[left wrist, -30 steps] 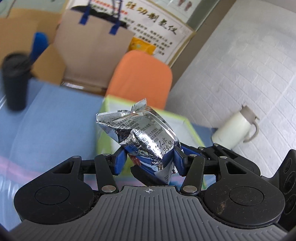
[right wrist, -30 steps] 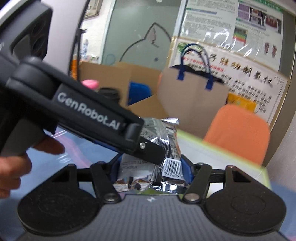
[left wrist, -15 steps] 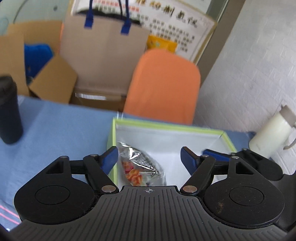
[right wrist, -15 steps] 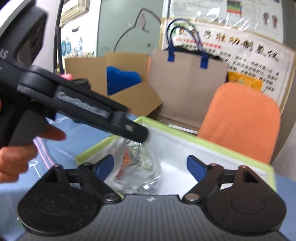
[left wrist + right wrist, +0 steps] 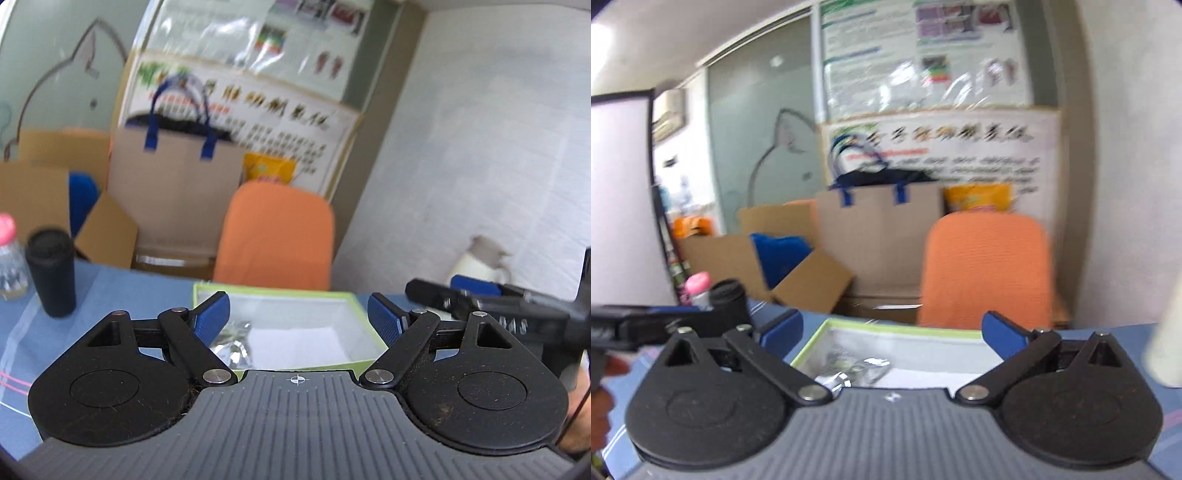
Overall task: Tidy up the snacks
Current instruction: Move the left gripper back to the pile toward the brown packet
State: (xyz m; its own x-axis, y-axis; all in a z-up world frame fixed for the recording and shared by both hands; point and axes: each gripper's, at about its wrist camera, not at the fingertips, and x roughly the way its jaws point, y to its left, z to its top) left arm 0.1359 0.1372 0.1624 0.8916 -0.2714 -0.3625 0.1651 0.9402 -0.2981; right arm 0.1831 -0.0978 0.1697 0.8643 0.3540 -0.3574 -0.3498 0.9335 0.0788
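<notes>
A green-rimmed box [image 5: 271,290] with a white inside stands on the blue table, and silver snack packets [image 5: 231,341] lie in its left part. My left gripper [image 5: 299,319] hangs above and short of the box, its jaws still opening, with nothing between the blue pads [image 5: 212,317]. In the right wrist view the same box [image 5: 809,345] holds the silver packets [image 5: 849,365]. My right gripper [image 5: 892,336] is raised over it, its jaws also opening wide and empty. The right gripper's body shows at the right edge of the left wrist view.
A black tumbler [image 5: 51,271] and a pink-capped bottle [image 5: 9,254] stand at the table's left. A white jug [image 5: 480,266] stands at the right by the wall. Behind the table are an orange chair [image 5: 275,236], cardboard boxes [image 5: 35,188] and a paper bag [image 5: 173,184].
Both grippers let go of the silver packets, which dropped into the green box. Both then opened wider, rose and drew back from the box.
</notes>
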